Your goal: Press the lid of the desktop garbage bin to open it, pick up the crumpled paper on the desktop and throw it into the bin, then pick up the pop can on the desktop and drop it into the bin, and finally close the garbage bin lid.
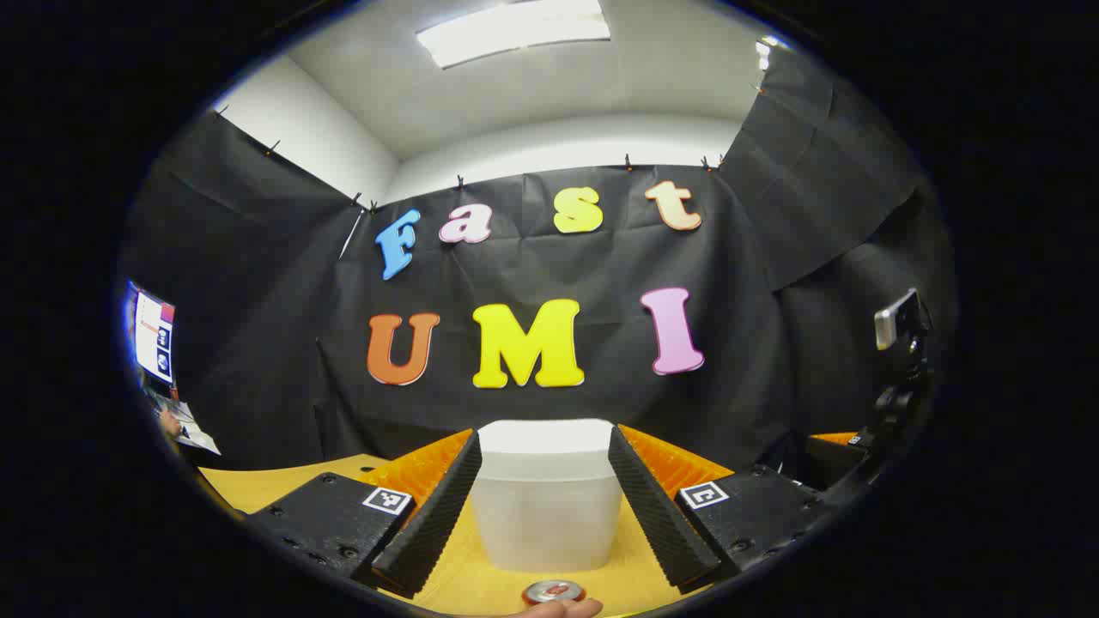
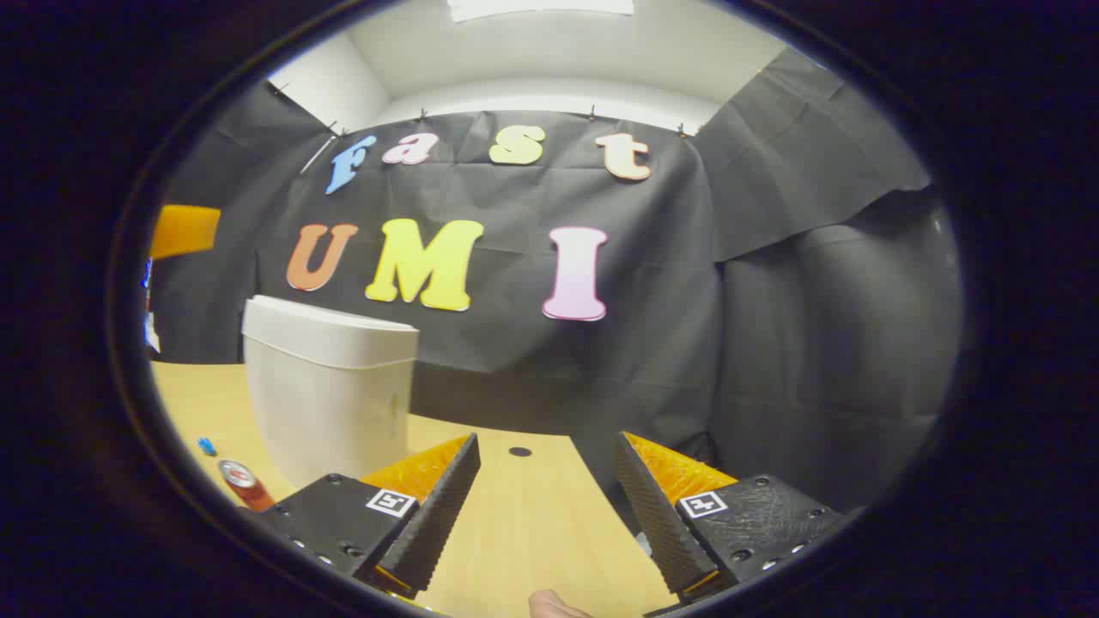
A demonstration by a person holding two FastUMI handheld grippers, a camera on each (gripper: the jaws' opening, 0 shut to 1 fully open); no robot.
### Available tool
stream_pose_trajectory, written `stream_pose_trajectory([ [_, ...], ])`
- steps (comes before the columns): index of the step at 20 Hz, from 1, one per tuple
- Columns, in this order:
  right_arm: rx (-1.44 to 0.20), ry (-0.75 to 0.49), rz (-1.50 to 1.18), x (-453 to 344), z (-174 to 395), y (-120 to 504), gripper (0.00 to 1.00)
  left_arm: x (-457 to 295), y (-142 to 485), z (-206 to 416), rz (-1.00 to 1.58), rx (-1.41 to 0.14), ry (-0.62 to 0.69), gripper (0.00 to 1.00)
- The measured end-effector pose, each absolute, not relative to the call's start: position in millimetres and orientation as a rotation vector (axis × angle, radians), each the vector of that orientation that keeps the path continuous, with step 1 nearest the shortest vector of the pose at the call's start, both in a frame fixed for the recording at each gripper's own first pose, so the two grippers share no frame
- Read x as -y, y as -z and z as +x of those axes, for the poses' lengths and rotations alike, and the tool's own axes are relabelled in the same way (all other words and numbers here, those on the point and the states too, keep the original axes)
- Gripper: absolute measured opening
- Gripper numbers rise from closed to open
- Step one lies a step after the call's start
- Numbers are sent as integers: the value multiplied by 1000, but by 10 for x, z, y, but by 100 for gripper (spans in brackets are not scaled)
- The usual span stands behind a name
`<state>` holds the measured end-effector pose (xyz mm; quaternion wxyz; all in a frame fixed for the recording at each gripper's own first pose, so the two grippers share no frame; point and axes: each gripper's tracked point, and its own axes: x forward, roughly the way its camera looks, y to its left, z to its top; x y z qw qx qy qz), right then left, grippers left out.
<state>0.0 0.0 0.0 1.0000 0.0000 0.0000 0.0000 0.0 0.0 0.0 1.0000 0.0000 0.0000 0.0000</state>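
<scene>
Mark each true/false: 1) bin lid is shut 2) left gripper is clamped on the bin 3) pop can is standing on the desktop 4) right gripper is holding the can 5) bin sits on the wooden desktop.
1) The white plastic garbage bin has its lid down: true.
2) The left gripper is shut on the bin: false. Its jaws stand open, and the bin shows between them farther off.
3) The red pop can with a silver top is upright on the desktop: true.
4) The right gripper holds the can: false. It is open with bare desktop between the jaws; the can stands off to its left, near the bin.
5) The bin rests on the light wooden desktop: true.
</scene>
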Motion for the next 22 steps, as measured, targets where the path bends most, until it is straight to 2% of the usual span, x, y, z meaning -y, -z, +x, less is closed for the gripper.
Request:
stream_pose_trajectory([
  [1,0,-35,5,-228,-163,-73,95,-112,38,-76,-9,-13,2,98],
  [3,-14,-91,18,-610,-433,-205,98,-471,91,-236,2,-47,-28,97],
  [4,-26,-97,11,-731,-532,-260,93,-634,122,-297,11,-59,-42,97],
  [10,16,-43,62,-1100,-978,-687,97,-1382,46,-614,-14,-86,-71,97],
  [11,17,-43,72,-1151,-1018,-706,95,-1479,46,-641,10,-92,-83,96],
  [14,-29,-52,92,-1224,-1103,-698,97,-1640,168,-638,45,-125,-97,96],
  [19,-68,-64,105,-1229,-1131,-662,95,-1708,500,-599,-21,-223,-92,97],
  [20,-73,-65,105,-1221,-1139,-638,97,-1746,521,-591,-17,-229,-104,97],
  [22,-88,-64,112,-1195,-1146,-579,95,-1783,528,-599,-21,-228,-112,97],
])
